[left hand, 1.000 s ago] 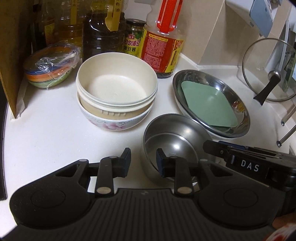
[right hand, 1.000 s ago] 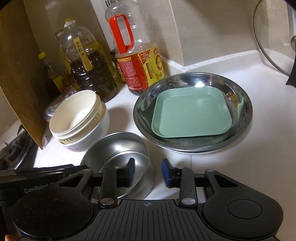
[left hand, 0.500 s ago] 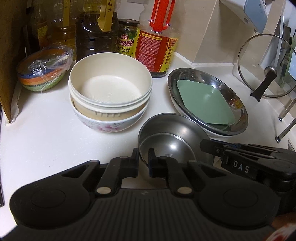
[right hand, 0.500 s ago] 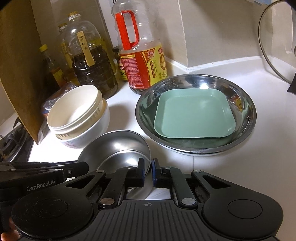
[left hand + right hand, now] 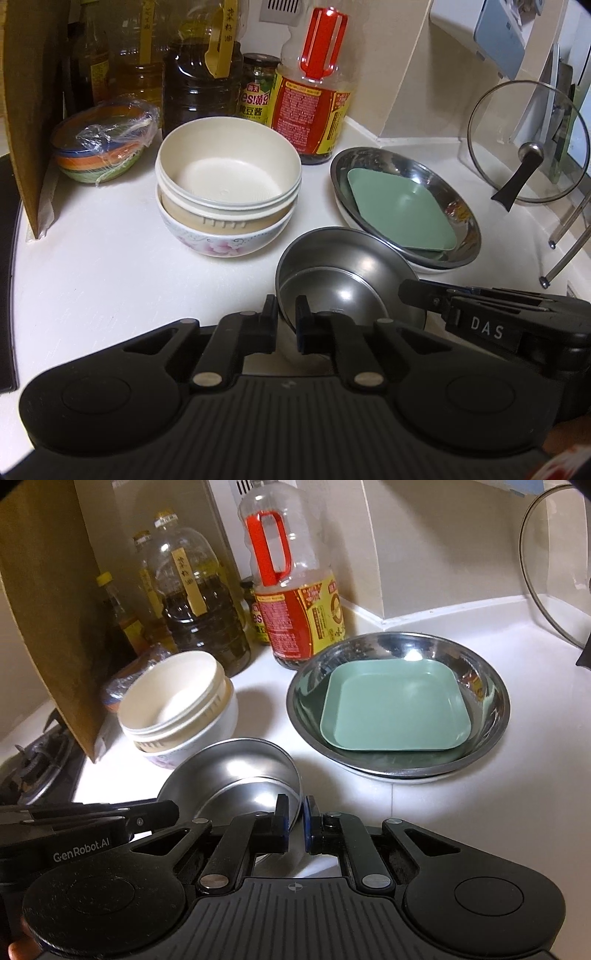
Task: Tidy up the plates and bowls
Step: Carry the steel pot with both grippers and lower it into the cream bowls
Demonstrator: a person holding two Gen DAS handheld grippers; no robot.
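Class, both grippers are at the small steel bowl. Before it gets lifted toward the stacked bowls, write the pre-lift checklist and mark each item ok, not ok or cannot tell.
1. Left gripper closed on the near left rim of the steel bowl: ok.
2. Right gripper closed on the bowl's right rim: ok, one finger inside, one outside.
3. Steel bowl empty: ok.
4. Steel bowl clear of the steel pan holding the green plate: cannot tell, their rims look very close.
5. Top cream bowl of the stack empty and open: ok.
6. Stack sitting level: not ok, the upper bowls lean slightly.
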